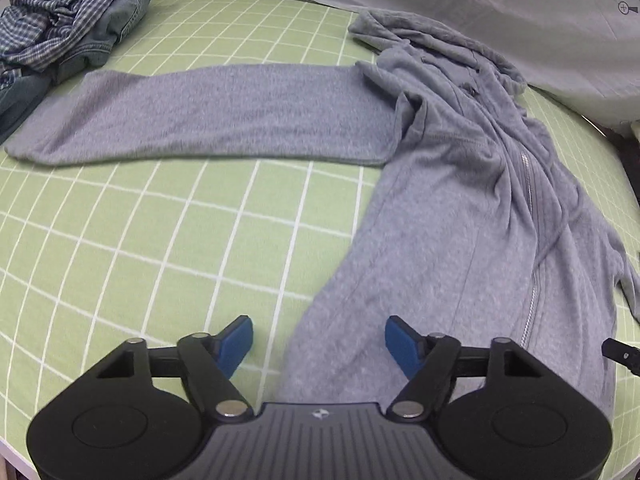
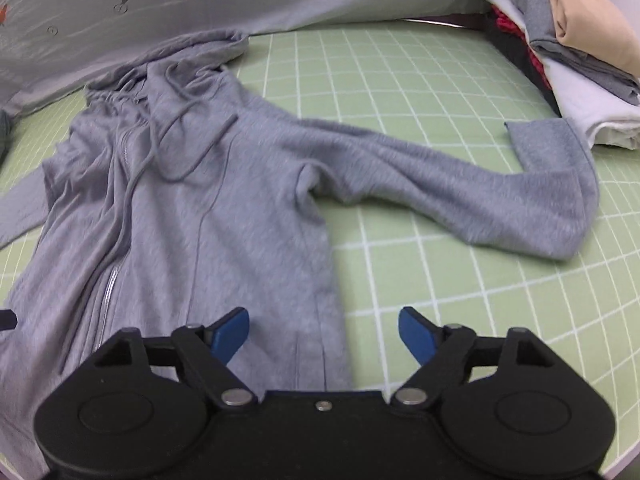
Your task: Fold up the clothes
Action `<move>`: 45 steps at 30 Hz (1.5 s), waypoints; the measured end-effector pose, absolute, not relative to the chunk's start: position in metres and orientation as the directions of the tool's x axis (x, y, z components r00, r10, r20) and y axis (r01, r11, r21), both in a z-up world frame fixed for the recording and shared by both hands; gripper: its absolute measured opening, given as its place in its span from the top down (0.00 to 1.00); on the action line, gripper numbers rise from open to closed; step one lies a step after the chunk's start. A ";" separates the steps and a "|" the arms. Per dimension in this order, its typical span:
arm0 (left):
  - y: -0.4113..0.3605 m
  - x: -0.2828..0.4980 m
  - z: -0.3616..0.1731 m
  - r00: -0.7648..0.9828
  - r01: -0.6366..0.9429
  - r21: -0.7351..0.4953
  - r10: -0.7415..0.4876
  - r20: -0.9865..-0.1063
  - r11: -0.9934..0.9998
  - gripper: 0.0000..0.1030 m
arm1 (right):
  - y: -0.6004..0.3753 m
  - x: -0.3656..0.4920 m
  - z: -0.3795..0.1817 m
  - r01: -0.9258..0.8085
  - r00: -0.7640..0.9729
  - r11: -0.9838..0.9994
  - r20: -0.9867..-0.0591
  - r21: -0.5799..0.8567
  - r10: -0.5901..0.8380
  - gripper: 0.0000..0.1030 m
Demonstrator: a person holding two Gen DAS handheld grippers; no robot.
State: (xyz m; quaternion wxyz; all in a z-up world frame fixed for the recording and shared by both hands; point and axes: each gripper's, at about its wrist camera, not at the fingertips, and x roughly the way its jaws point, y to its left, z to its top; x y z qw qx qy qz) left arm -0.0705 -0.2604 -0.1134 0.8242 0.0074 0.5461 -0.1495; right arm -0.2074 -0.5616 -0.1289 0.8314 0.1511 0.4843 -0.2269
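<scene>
A grey zip-up hoodie (image 1: 460,208) lies spread on a green checked sheet (image 1: 140,240), zipper up, hood toward the far side. One sleeve (image 1: 208,116) stretches flat to the left in the left wrist view. The other sleeve (image 2: 460,184) reaches right in the right wrist view, its cuff bent back. My left gripper (image 1: 320,340) is open and empty, over the hoodie's lower left hem. My right gripper (image 2: 324,334) is open and empty, over the lower right hem edge of the hoodie (image 2: 192,220).
A crumpled checked shirt and jeans (image 1: 68,20) lie at the far left. A stack of folded clothes (image 2: 568,52) sits at the far right. A grey carrot-print quilt (image 1: 480,4) runs along the back. The bed edge is near, under the grippers.
</scene>
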 end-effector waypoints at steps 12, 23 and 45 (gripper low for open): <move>-0.219 -0.126 -0.110 0.374 0.192 -0.146 -0.210 -0.903 0.970 0.89 | -0.536 -0.235 -0.134 0.494 0.456 0.868 -0.865 0.048 -0.211 0.74; -0.230 -0.113 -0.078 0.458 0.125 -0.183 -0.220 -0.861 0.975 0.14 | -0.567 -0.258 -0.112 0.577 0.490 0.815 -0.818 0.047 -0.300 0.00; -0.336 -0.074 -0.124 0.346 0.233 -0.039 -0.120 -0.930 0.972 0.03 | -0.807 -0.244 -0.113 0.835 0.398 0.548 -0.747 0.055 -0.532 0.18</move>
